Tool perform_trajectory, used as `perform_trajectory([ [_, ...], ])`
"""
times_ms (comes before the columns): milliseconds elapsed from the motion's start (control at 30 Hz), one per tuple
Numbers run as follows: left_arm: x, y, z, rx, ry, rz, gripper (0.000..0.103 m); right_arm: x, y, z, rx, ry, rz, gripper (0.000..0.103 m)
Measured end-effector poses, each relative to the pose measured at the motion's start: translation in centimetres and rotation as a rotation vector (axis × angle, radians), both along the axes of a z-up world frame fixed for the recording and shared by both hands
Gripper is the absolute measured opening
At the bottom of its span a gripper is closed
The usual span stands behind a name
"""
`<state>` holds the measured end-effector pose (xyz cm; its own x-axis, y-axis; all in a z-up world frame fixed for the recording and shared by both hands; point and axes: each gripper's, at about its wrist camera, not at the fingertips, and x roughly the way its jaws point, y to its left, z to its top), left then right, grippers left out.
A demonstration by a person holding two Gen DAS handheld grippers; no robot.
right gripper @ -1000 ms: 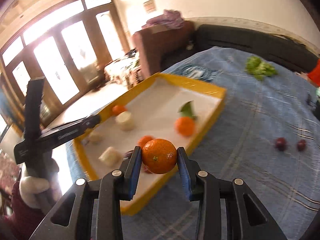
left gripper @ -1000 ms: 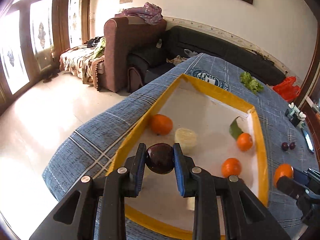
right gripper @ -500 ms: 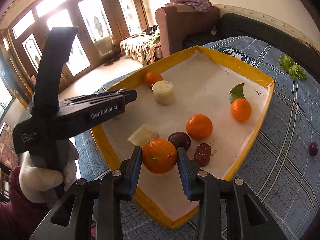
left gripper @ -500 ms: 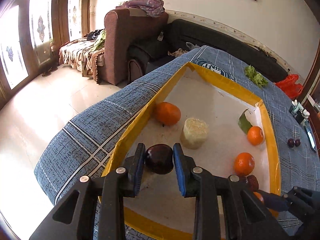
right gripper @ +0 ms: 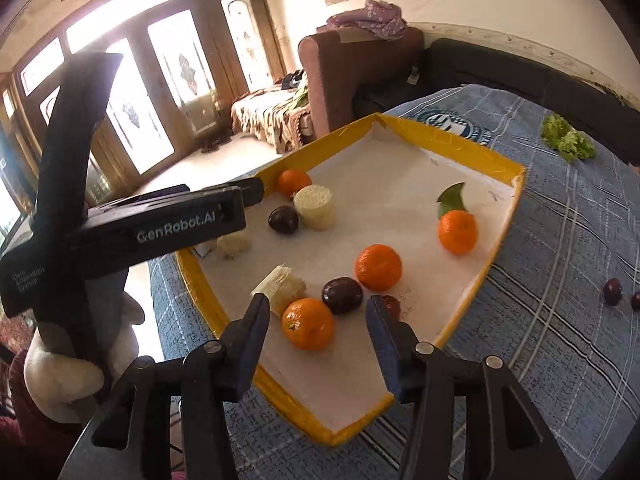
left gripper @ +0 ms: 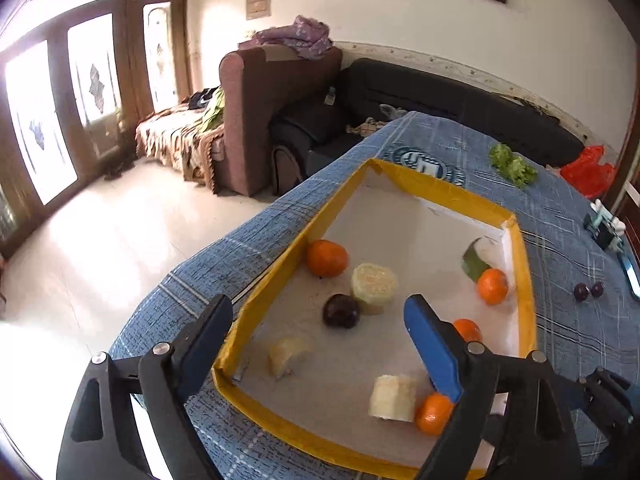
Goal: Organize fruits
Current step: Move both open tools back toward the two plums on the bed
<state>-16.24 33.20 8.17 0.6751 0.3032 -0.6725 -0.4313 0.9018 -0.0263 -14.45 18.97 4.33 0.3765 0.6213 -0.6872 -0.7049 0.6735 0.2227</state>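
1. I am opening the left gripper; its fingers are spreading wide and gripping nothing, with the dark purple round plum lying free on the white floor of the shallow yellow-rimmed tray, beyond them and just beside the pale cut cylinder of sugarcane.
2. I am also opening the right gripper; the small glossy orange tangerine is sitting on the tray floor between its fingers, and I am seeing a gap on each side, so no pad is pressing it.
3. That tangerine is resting against a second dark plum and near a fibrous pale cane piece; two more tangerines are lying further in, one with a green leaf.
4. I am judging the tangerines light, with soft, slightly yielding skin: I would be taking them across the widest middle, gently, since a hard squeeze could bruise or split them.
5. The plums look smooth, waxy and likely slippery, and round enough to roll; I would be centring the pads on their equator.
6. Two small dark fruits are lying on the blue checked cloth of the surface, outside the tray, well apart from both grippers.
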Motion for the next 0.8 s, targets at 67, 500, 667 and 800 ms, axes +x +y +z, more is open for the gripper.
perform_trajectory([
  [67,-0.2,-0.6,0.3,0.007,-0.002,-0.012,0.087,0.3,-1.0,0.1,0.019,0.007,-0.027,0.056],
  [500,-0.6,-4.5,2.2,0.096,-0.007,-0.047,0.087,1.6,-6.9,0.3,0.112,0.065,-0.166,0.059],
  [667,-0.7,-5.6,2.4,0.117,-0.01,-0.069,0.087,1.4,-7.5,0.5,0.123,0.059,-0.173,0.062],
  [800,-0.7,-6.0,2.5,0.127,-0.01,-0.076,0.087,1.6,-8.1,0.4,0.129,0.061,-0.182,0.062],
])
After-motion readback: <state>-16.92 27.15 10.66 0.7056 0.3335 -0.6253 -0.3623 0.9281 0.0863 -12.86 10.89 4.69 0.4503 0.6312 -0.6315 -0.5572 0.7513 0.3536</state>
